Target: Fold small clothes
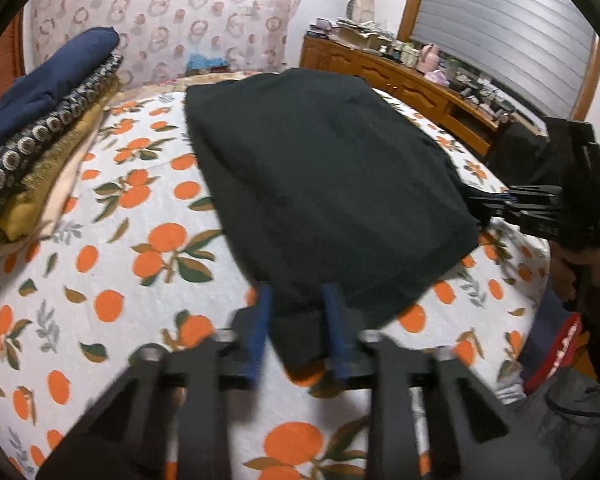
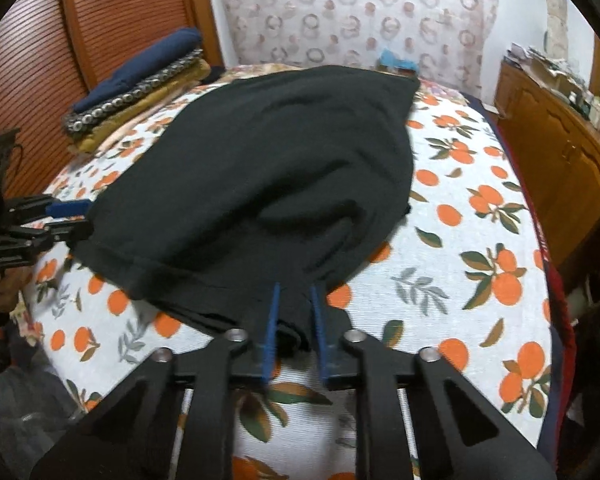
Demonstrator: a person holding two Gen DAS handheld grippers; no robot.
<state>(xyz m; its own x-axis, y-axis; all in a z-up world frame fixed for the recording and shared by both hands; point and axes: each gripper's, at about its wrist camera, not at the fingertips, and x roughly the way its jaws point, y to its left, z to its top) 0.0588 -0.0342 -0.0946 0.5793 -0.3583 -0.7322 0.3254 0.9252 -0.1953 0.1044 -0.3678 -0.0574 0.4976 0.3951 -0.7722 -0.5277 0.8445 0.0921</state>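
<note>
Cloth fills both pairs of tongs. The left tongs [image 1: 298, 320] are clamped on the near corner of a dark folded garment [image 1: 324, 176], its fabric bunched between the blue pads [image 1: 262, 312]. The right tongs [image 2: 294, 320] pinch the other near corner in the same way, a thick wad of hem caught between them. In each wrist view the opposite tongs show at the garment's far side edge, so the two grips appear to sit at either end of the same near edge.

The garment lies spread on the bed [image 1: 112, 264], on an orange-print cover, with gentle ripples across its middle. It looks soft, light and limp, likely to sag and drape once lifted, so the corners are the sensible hold, kept level and apart to keep the edge taut.

A stack of folded textiles [image 1: 40, 136] sits at the bed's left, well apart from the garment. A wooden dresser [image 1: 400, 80] stands beyond.
</note>
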